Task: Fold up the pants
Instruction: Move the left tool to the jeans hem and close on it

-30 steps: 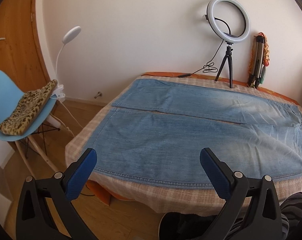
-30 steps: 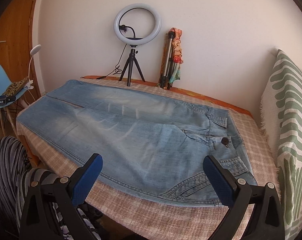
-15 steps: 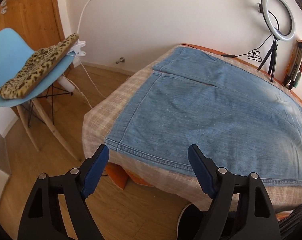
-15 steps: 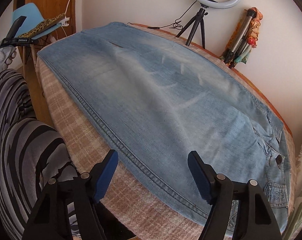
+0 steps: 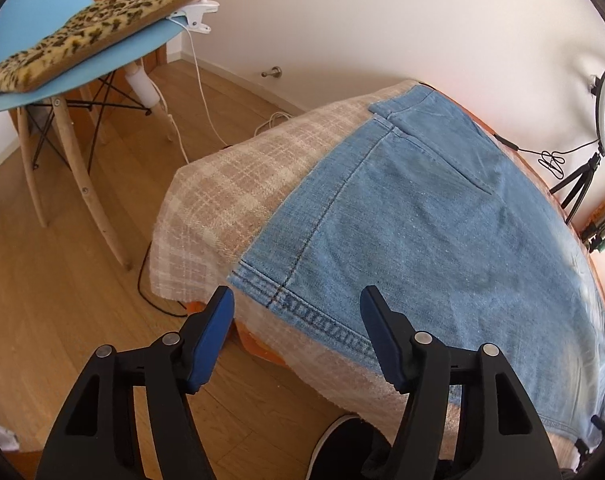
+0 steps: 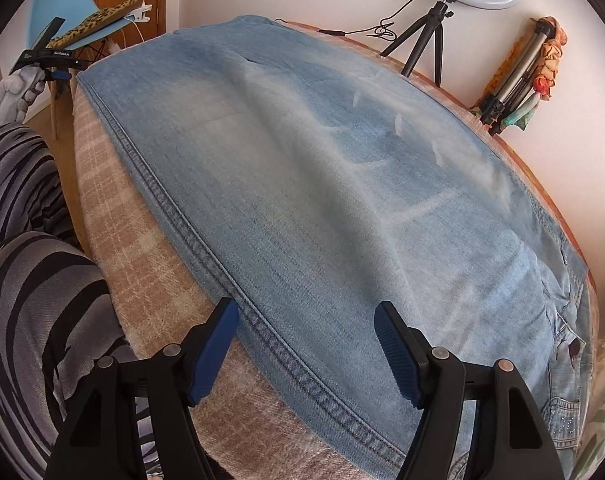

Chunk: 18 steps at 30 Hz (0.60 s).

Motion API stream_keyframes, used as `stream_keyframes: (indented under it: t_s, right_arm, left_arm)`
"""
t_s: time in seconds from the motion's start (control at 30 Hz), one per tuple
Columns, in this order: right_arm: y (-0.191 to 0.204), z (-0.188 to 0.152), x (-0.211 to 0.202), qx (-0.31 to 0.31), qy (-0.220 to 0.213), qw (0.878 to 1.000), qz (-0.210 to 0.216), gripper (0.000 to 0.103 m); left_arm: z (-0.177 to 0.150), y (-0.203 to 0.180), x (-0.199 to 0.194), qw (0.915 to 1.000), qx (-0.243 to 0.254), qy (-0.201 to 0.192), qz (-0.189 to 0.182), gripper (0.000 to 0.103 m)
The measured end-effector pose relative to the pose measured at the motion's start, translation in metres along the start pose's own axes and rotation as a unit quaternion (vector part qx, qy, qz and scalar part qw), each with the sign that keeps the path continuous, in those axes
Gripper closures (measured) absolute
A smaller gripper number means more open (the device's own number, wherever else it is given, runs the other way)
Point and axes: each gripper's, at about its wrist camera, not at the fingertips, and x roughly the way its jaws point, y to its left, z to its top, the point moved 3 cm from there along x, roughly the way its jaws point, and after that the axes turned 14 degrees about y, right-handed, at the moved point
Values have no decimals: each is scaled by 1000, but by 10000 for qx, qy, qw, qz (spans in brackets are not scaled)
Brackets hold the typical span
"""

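Blue jeans [image 6: 322, 184] are lying flat on a checked blanket [image 5: 230, 200]. Left gripper [image 5: 297, 312], jaws narrowing, and right gripper [image 6: 307, 320] are hovering released over the six o'clock seam, grasping nothing.

The pants [image 6: 342, 200] are blue denim cloth, matt, faded pale in the middle, with thick stitched seams. Under them lies a checked woven blanket [image 5: 230, 200], rough and a little fuzzy. The floor [image 5: 54, 280] is smooth wood. The chair [image 5: 114, 48] has a smooth plastic seat, and its cushion [image 5: 94, 28] is furry.
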Motion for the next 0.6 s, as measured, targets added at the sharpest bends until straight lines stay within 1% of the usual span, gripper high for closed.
stream_keyframes:
  t_s: [0.03,0.1,0.17,0.23,0.27,0.3,0.4,0.47,0.5,0.53,0.6]
  right_arm:
    - [1,2,1,10,-1,10000,-15,31]
    - [1,4,1,24,8,10000,-42,31]
    - [3,5,1,-9,5,9999,-103,31]
    - [4,6,1,-29,-2,10000,-95,36]
    - [4,7,0,-23,-1,10000,-73,37]
    - [5,7,0,-18,-8,10000,-45,41]
    - [8,7,-1,-35,-27,10000,-18,49]
    - [11,8,-2,-89,-37,9999,-26,57]
    - [13,9,-2,-124,-44,9999,-20,63]
    - [15,9,-2,-149,-50,9999,-29,68]
    - [17,11,-3,-185,-73,9998,-85,74]
  left_arm:
    - [1,1,3,10000,-52,34,-50,42]
    - [2,3,8,9998,-116,96,-121,53]
    - [2,4,11,9998,-174,101,-86,58]
    - [3,6,11,9996,-261,79,-73,62]
    - [3,8,11,9994,-319,70,-67,67]
    - [3,10,10,9993,-370,60,-62,73]
    - [4,13,8,9990,-445,3,-92,83]
    - [6,10,4,9991,-402,-57,-103,86]
    - [6,7,2,9993,-340,-101,-75,89]
    - [7,3,0,9995,-266,-146,-29,90]
    - [10,-5,-4,9996,-133,-247,97,91]
